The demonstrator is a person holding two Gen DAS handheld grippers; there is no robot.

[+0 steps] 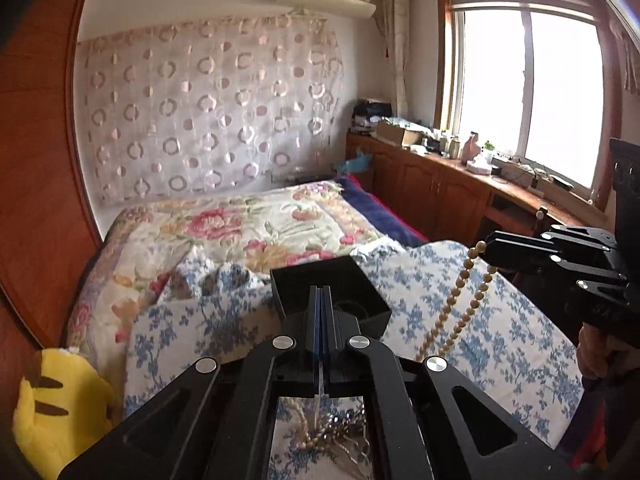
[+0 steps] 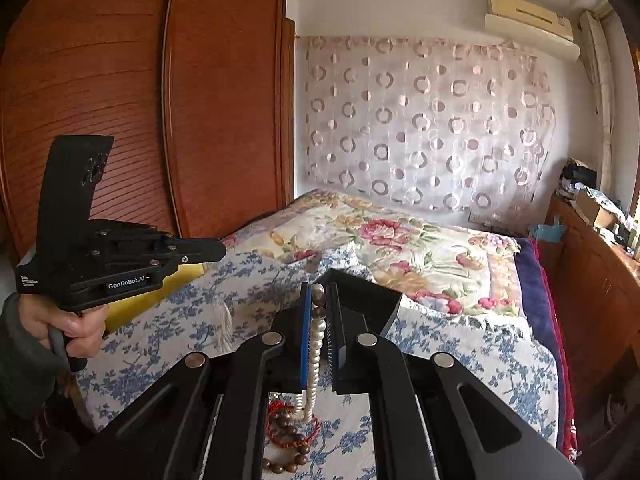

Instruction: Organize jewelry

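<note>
A pearl strand (image 2: 316, 344) is clamped between the right gripper's (image 2: 318, 300) pads and hangs straight down from them, its long axis vertical. The black box (image 2: 360, 292) lies just ahead of and below that gripper, nearer to it than to the left gripper (image 1: 321, 296). The left gripper is closed on a thin chain (image 1: 320, 396), trailing down to the heap (image 1: 332, 436) beneath it.

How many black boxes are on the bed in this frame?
1. The open black box sits on the blue-flowered cloth, just beyond the left gripper and left of the hanging bead strand. Others may be hidden behind the grippers' bodies.
</note>
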